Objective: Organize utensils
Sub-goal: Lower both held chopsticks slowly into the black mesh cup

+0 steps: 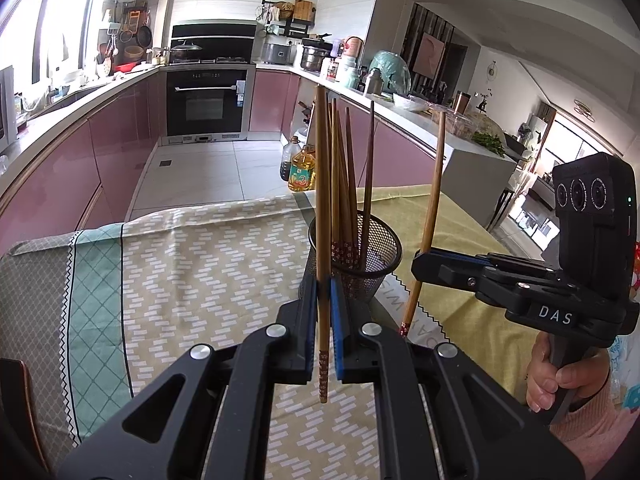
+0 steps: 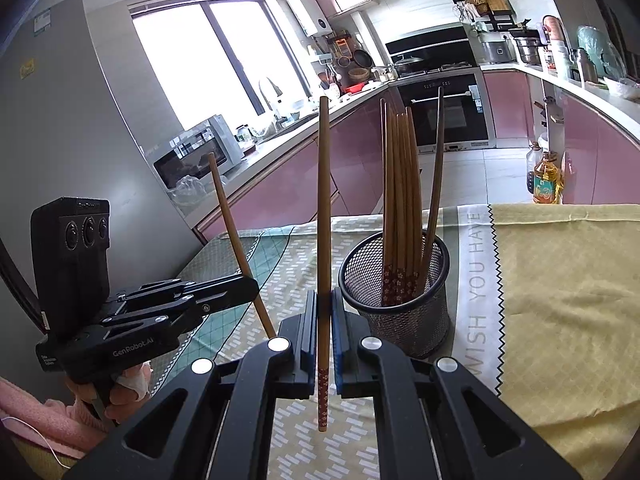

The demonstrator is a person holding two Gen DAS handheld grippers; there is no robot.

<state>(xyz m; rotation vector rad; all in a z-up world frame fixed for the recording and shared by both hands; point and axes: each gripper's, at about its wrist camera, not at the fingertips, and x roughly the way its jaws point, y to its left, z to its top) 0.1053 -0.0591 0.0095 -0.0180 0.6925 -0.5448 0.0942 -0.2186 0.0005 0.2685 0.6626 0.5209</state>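
Kitchen worktop point(image 1: 192, 264) was covered by a patterned cloth. One chopstick point(image 1: 322, 240) was clamped upright in the left tool point(image 1: 322, 320); another chopstick point(image 2: 324, 264) was clamped in the right tool point(image 2: 324, 336). Remaining chopsticks point(image 2: 400, 200) were stood in a mesh holder point(image 2: 400, 304) just beside both tools.

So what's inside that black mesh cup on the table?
The mesh cup holds a bundle of wooden chopsticks standing upright, patterned ends down. Through the mesh you see those ends, but the cup's floor is covered by them. Each pair of tongs grips another chopstick outside it.
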